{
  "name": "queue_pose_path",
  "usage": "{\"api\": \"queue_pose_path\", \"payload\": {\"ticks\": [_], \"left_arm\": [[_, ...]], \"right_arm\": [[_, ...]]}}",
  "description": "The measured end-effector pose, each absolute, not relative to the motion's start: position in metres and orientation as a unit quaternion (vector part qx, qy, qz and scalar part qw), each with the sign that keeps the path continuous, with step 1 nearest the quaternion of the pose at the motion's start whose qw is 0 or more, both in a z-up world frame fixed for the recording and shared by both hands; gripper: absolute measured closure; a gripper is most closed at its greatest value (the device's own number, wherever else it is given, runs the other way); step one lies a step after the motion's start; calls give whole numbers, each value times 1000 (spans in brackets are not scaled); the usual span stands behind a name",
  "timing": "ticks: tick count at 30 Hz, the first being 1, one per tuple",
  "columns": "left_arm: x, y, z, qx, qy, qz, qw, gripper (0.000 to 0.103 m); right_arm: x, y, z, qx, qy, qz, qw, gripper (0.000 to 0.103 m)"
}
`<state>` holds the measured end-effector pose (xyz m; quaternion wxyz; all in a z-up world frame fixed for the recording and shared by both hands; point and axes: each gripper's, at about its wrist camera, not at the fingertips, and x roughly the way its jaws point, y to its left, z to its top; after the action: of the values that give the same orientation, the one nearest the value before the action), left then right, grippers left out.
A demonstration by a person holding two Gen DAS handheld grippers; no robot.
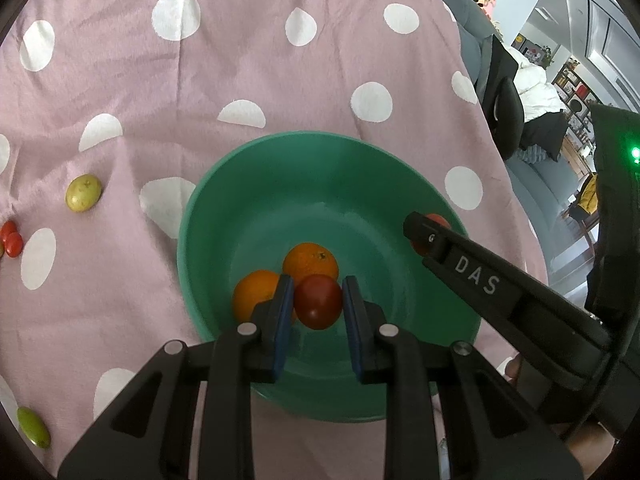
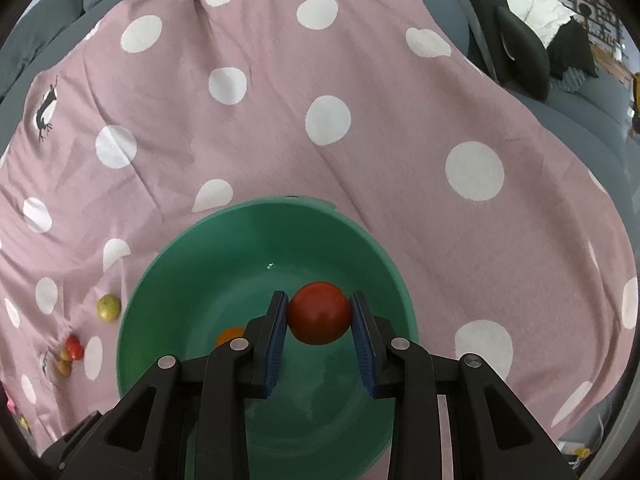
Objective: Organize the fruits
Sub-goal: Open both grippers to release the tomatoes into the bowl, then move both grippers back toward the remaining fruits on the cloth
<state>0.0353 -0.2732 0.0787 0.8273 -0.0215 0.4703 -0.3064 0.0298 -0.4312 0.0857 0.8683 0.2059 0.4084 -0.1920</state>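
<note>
A green bowl (image 1: 352, 184) stands on the pink dotted cloth and also shows in the right wrist view (image 2: 224, 256). Two oranges (image 1: 310, 262) (image 1: 256, 294) lie in it. My left gripper (image 1: 318, 300) is shut on a dark red fruit (image 1: 319, 301) and holds it over the bowl. My right gripper (image 2: 319, 314) is shut on a red tomato (image 2: 319, 313) above the bowl; it also shows in the left wrist view (image 1: 426, 236) over the bowl's right rim. One orange (image 2: 228, 335) peeks out beside its left finger.
On the cloth to the left lie a yellow-green fruit (image 1: 83, 192) (image 2: 108, 307), small red fruits (image 1: 11, 239) (image 2: 74, 347) and a green fruit (image 1: 33, 427). A grey sofa (image 2: 568, 92) and a black cushion (image 2: 520, 52) are at the far right.
</note>
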Motion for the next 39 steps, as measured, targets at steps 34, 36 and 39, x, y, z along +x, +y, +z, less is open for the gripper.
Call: {"api": "queue_pose_path", "payload": {"ticks": [34,36,39], "left_arm": [[42,-167,110,-84,431,-213,873,40],[49,-142,112,-101,428,-185,879,40],[55,-109,113,-125,421,-135,888,40]], "right_arm": [[33,-413,105,193,387,-180,883,50],[36,-410,104,189,390,-176,884,50],[39,-401,106,183,390,-166,887,50]]}}
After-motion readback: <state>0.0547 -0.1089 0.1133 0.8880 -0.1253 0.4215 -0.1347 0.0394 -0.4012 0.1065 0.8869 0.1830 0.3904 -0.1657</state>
